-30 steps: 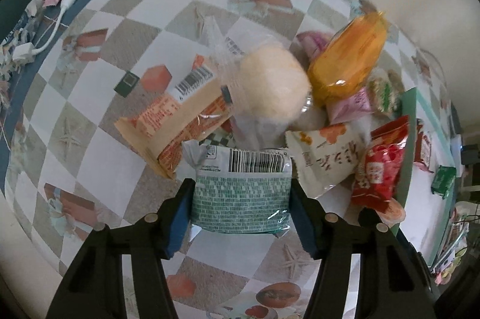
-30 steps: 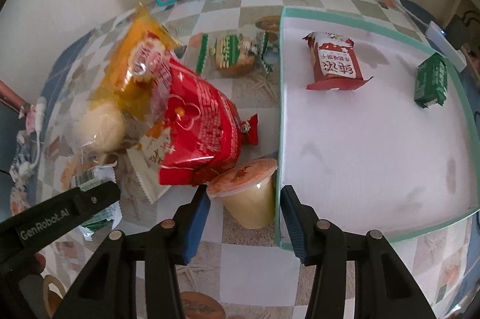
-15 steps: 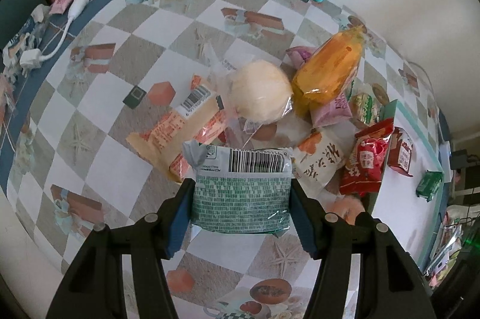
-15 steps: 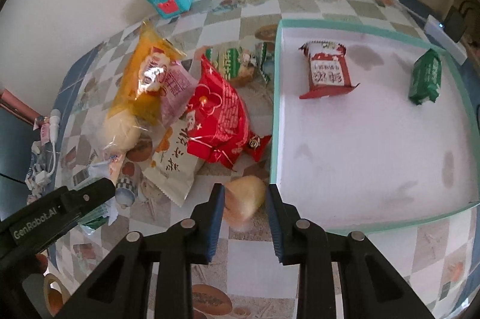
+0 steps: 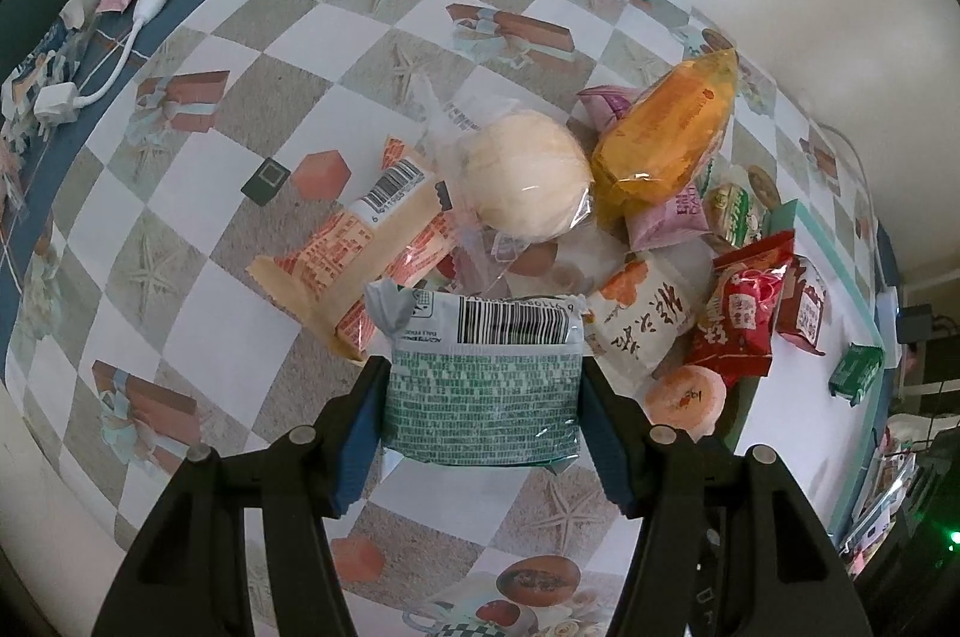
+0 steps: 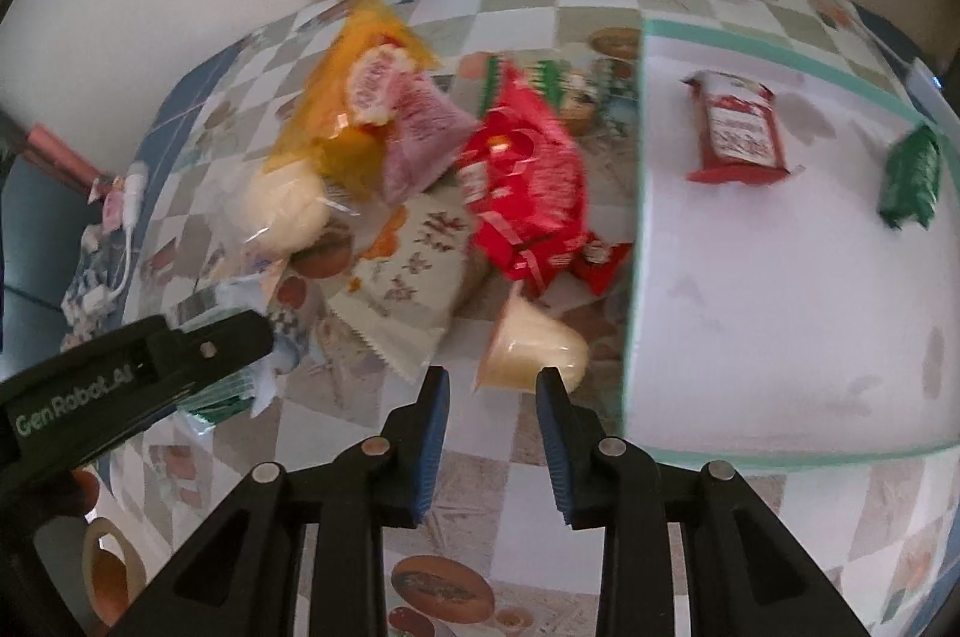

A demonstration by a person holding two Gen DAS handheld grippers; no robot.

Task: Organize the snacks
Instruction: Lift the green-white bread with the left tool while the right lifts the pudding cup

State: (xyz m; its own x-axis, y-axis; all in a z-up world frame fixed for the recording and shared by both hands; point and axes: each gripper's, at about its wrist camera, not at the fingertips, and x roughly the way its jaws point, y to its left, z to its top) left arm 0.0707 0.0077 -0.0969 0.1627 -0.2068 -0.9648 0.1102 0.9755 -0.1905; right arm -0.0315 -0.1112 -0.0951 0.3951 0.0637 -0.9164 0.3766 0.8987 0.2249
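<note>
The checkered tabletop (image 5: 252,109) carries a white tray (image 6: 780,277) with a teal rim, holding a red packet (image 6: 737,130) and a green packet (image 6: 909,178). A snack pile (image 5: 600,193) lies just beside the tray. The left gripper (image 5: 483,397) has its fingers clamped on a green-patterned packet (image 5: 483,385). The right gripper (image 6: 492,397) has its fingers opening; the jelly cup (image 6: 531,349), tipped over, lies just beyond their tips beside the tray wall.

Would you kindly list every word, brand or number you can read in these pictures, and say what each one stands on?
"Gen Robot.AI": side of the left gripper, right wrist view.
Barcode digits and small print on the green packet: too small to read.
Chinese characters on the white packet and red packets: blurred.
</note>
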